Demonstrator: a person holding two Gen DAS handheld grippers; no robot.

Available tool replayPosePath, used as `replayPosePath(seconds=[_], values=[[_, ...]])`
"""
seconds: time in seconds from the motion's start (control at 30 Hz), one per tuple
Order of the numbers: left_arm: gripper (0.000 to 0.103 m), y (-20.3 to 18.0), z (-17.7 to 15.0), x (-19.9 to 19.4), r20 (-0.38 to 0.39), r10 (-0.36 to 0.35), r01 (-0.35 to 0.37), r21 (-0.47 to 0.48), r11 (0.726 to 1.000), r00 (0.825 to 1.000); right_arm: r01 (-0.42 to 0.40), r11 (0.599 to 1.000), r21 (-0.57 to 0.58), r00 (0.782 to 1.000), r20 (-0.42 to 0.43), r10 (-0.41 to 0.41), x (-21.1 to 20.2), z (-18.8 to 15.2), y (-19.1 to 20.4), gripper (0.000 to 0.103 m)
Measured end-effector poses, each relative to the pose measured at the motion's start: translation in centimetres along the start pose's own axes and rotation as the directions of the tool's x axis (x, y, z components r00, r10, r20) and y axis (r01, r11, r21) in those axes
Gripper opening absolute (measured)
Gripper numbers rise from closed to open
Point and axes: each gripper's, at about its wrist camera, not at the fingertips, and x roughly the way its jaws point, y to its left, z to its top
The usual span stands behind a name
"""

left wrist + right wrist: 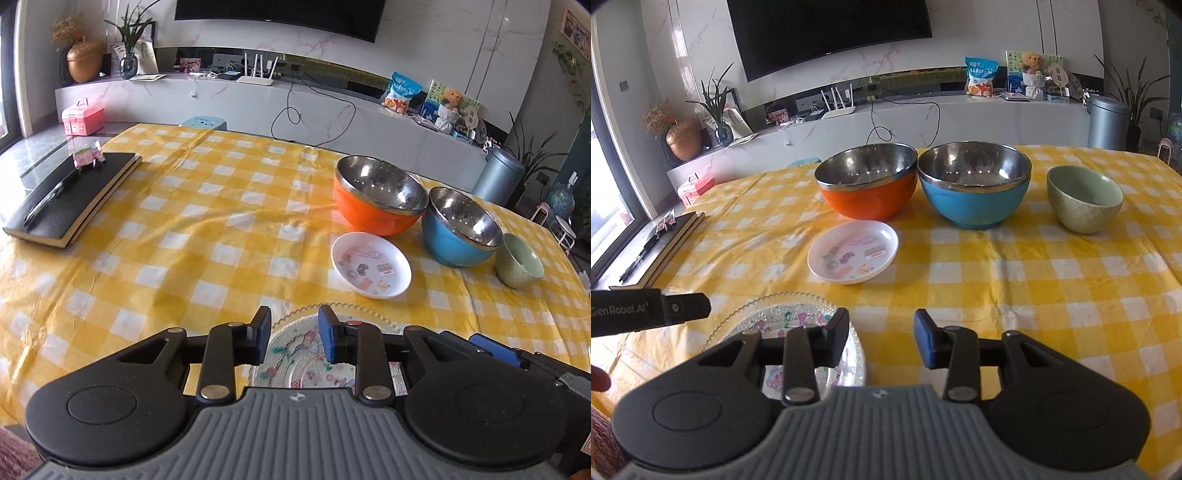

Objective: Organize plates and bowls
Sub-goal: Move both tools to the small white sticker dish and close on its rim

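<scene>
Below, glass plate [295, 354] lies flat under left claw [293, 334] and right claw [881, 338]; both parted, empty.

Three bowls [974, 184] in a row, saucer [853, 251] before them, glass plate [786, 314] perhaps nearest.

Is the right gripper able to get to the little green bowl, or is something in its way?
Probably yes. The right gripper is open and empty, and only bare checked tablecloth lies between it and the green bowl. The blue bowl stands apart to the bowl's left, not in the path.
</scene>
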Motion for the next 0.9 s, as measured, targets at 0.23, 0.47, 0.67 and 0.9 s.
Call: replayPosePath(seconds=[0.23,0.47,0.67,0.9], values=[[0.051,-2.2,4.7,2.6,-0.004,-0.014,0.015,0.081,0.997,1.000,0.005,0.999,-0.049,1.000,0.001,-0.005,2.1,3.9,0.2,0.050],[0.051,-1.6,5.9,6.4,-0.018,-0.040,0.041,0.064,0.997,0.999,0.057,0.998,-0.035,0.998,-0.007,-0.058,5.4,6.0,-1.0,0.059],[0.051,-0.7,5.0,9.0,-0.043,-0.093,0.094,0.002,0.996,0.995,0.033,0.999,0.016,0.998,-0.061,-0.032,7.9,6.3,-1.6,0.056],[0.048,-0.2,4.3,11.0,-0.065,-0.104,0.103,-0.023,0.994,0.992,0.010,0.996,0.091,0.994,-0.109,0.000,10.1,5.4,-2.2,0.047]])
